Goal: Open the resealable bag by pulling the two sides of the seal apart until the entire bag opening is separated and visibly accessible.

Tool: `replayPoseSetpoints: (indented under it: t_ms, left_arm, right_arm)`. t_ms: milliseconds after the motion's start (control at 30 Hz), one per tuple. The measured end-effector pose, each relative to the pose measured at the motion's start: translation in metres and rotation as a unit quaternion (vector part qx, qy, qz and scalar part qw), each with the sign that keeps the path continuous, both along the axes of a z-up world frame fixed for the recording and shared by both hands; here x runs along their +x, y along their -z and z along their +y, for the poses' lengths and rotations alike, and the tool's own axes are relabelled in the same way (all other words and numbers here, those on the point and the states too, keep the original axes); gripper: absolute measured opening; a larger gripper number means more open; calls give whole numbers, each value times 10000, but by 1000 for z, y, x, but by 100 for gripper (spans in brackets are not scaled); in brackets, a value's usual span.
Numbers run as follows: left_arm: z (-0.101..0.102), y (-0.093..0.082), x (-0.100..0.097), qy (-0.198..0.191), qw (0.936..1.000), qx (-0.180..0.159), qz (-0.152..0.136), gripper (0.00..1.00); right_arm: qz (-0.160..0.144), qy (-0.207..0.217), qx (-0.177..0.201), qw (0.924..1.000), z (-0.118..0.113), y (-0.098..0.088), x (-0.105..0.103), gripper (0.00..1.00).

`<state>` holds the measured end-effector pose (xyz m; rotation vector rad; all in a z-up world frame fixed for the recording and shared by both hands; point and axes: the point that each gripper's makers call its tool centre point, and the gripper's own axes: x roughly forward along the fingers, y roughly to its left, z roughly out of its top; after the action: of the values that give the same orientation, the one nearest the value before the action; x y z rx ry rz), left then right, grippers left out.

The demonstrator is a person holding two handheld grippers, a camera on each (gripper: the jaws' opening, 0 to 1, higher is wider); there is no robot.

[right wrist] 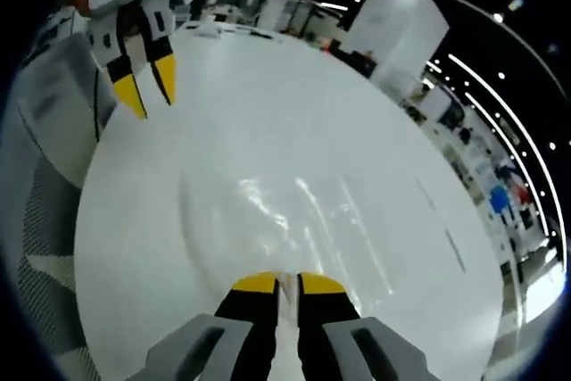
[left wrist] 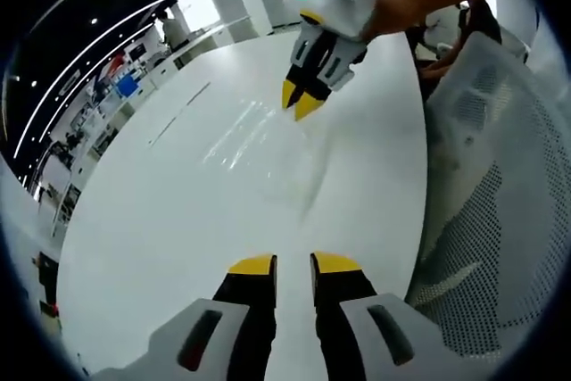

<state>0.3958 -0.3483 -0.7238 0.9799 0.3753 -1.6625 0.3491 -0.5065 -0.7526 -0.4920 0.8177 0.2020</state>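
Right now a clear resealable bag is seen lying flat on the white tabletop, stretched away from the right gripper. Its near edge is pinched between the right jaws, closed on thin film. The bag's long axis is judged to run forward from those jaws. The left gripper is held with jaws slightly apart, nothing gripped, the bag just ahead. Beyond, a mesh chair is seen by the tabletop's edge, then a lit hall.
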Motion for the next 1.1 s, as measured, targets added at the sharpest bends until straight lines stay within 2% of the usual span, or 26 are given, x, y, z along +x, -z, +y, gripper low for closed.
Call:
replayPoseSetpoints:
  t_ms: [133, 300, 367, 467, 567, 667, 867, 1100]
  left_arm:
    - [-2, -1, 2, 3, 10000, 1, -12, 12]
    - [-4, -4, 5, -47, 10000, -13, 0, 14]
    - [-5, -4, 7, -64, 10000, -36, 0, 15]
    - [-4, -2, 8, -93, 10000, -29, 1, 17]
    - [-4, -1, 8, -138, 9999, -21, 17, 21]
    - [-3, -1, 8, -181, 9998, -45, 6, 25]
    - [-2, -2, 11, -378, 9992, -73, 44, 38]
    - [-3, -4, 13, -576, 9982, -135, 96, 52]
  right_arm:
    - [-36, 171, 29, 9998, -8, -2, 5, 3]
    - [-81, 355, 292, 9989, -8, -4, 3, 6]
    - [-188, 323, 545, 9978, -1, -7, 2, 12]
    - [-170, 340, 619, 9974, 1, -9, -3, 20]
    - [-263, 430, 896, 9947, 5, -14, -8, 28]
    - [-455, 514, 1140, 9911, 9, -21, -12, 37]
    - [-524, 581, 1257, 9890, 11, -24, -28, 50]
    - [-714, 797, 1478, 9832, 15, -31, -38, 63]
